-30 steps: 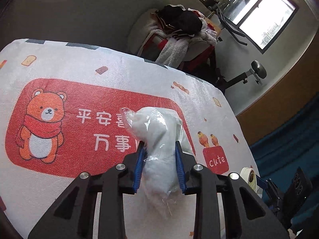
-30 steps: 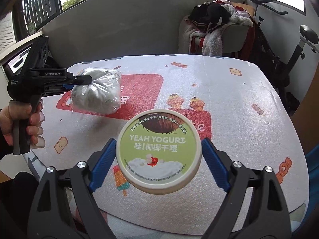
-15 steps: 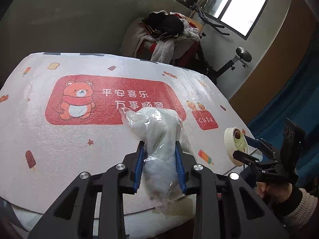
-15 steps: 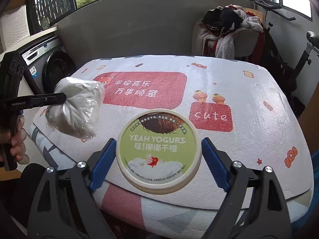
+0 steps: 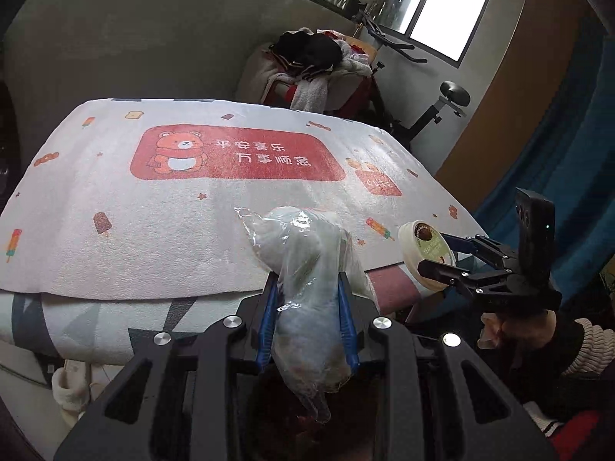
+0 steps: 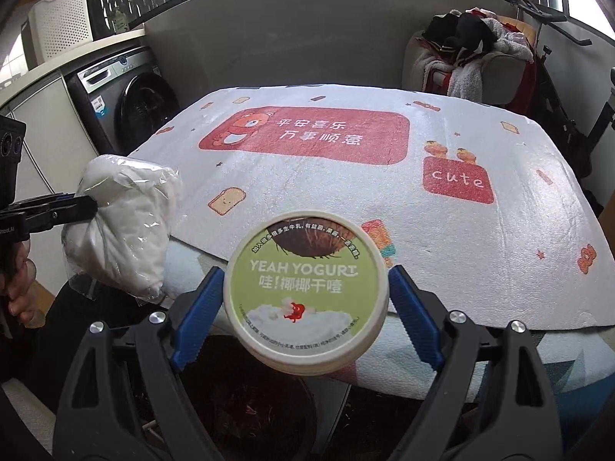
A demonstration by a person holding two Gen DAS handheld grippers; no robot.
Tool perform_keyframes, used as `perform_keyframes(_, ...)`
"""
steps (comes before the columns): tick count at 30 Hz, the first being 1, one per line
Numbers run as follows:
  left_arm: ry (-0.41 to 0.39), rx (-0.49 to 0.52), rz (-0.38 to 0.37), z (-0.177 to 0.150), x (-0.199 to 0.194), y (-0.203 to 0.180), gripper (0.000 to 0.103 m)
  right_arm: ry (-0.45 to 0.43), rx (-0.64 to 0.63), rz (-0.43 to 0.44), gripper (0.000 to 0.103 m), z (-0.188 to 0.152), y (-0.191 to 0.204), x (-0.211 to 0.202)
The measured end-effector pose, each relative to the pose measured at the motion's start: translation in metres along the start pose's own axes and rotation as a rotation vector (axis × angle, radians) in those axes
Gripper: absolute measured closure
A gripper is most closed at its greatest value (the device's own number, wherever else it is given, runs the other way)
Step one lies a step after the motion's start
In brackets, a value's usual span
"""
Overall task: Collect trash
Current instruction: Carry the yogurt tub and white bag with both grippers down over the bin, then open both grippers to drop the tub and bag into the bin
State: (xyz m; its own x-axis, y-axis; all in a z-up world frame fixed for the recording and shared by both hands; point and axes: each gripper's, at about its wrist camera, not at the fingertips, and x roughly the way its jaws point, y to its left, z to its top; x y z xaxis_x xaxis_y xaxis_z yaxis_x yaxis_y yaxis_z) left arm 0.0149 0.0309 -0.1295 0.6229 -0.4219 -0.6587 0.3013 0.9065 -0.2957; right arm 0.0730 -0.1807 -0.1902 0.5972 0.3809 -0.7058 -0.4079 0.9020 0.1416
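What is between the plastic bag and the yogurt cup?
Nothing: in the right wrist view an open gap separates the plastic bag from the yogurt cup, with only the table's edge behind.

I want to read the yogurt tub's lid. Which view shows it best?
The right wrist view: the tub faces the camera, its print legible. The left wrist view shows the tub small and side-on at the right.

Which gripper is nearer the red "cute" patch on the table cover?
Right. The right gripper, clamped on the yogurt tub, hangs off the table's near edge just below the cute patch. The left gripper, holding the plastic bag, is farther off to the side.
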Motion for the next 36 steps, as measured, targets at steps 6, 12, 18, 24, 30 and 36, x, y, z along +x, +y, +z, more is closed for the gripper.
perform_keyframes(6, -0.020, -0.015, -0.001, -0.018, -0.015, -0.003, 0.074, 0.060, -0.078, 0.046, 0.018, -0.028, 0.028, 0.002)
perform_keyframes(12, -0.016, -0.010, 0.006, -0.027, -0.018, -0.007, 0.074, 0.127, -0.117, 0.113, 0.018, -0.047, 0.050, 0.011)
perform_keyframes(18, -0.013, 0.006, 0.014, -0.033, -0.020, -0.010, 0.074, 0.184, -0.159, 0.140, 0.018, -0.061, 0.068, 0.018)
perform_keyframes(24, -0.011, 0.007, 0.019, -0.035, -0.022, -0.009, 0.074, 0.211, -0.172, 0.151, 0.018, -0.064, 0.073, 0.023)
perform_keyframes(30, -0.006, 0.008, 0.024, -0.040, -0.023, -0.007, 0.074, 0.238, -0.187, 0.159, 0.017, -0.066, 0.075, 0.028)
perform_keyframes(36, 0.008, 0.014, 0.021, -0.045, -0.021, -0.007, 0.074, 0.247, -0.193, 0.146, 0.010, -0.065, 0.077, 0.031)
